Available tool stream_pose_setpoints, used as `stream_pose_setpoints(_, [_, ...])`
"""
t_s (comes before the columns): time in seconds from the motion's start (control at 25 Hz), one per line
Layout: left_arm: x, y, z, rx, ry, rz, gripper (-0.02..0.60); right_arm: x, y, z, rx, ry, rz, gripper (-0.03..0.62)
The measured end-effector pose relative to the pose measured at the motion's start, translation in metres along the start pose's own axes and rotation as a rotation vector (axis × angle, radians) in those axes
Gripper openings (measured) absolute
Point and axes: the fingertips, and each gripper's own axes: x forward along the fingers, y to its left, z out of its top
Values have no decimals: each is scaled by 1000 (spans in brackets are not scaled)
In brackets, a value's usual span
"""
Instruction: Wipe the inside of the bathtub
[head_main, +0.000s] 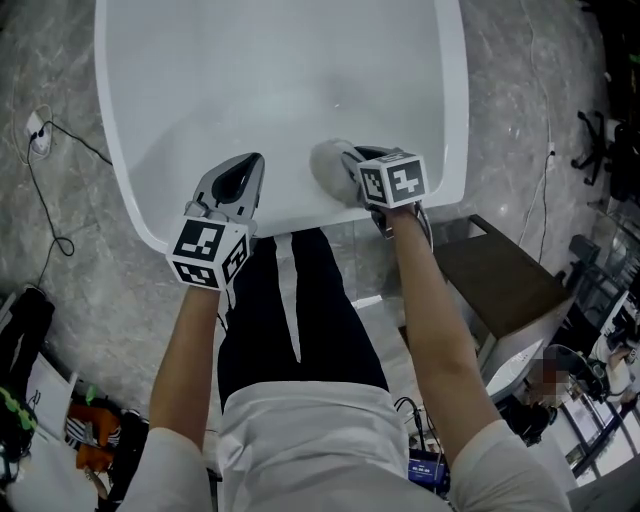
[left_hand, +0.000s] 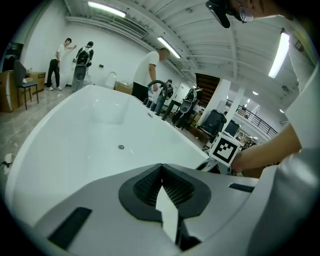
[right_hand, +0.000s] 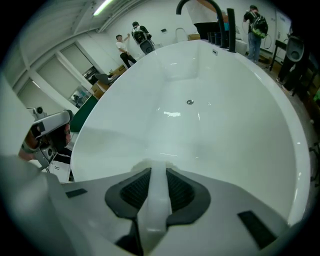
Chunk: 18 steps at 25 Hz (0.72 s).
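Left gripper (left_hand: 161, 172), right gripper (right_hand: 154, 176) at bathtub (head_main: 128, 150) near rim.
Left clenched, empty; right clamped on pale cloth (head_main: 328, 165).

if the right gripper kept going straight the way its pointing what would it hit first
Most likely the inner slope of the bathtub just ahead, short of the drain. The right gripper is shut on a pale cloth that pokes past its jaws, so the cloth would touch first; depth is unclear.
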Motion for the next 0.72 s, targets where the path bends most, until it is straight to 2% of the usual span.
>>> stream_pose_setpoints(0.44, [29,-36,-1,5,9,-41,11,-35,-69,-13,-5,8,-64,100])
stream_pose_setpoints(0.72, [36,-39,-9,6,21,-29,11,-33,-88,-15,-28,22,-80,100])
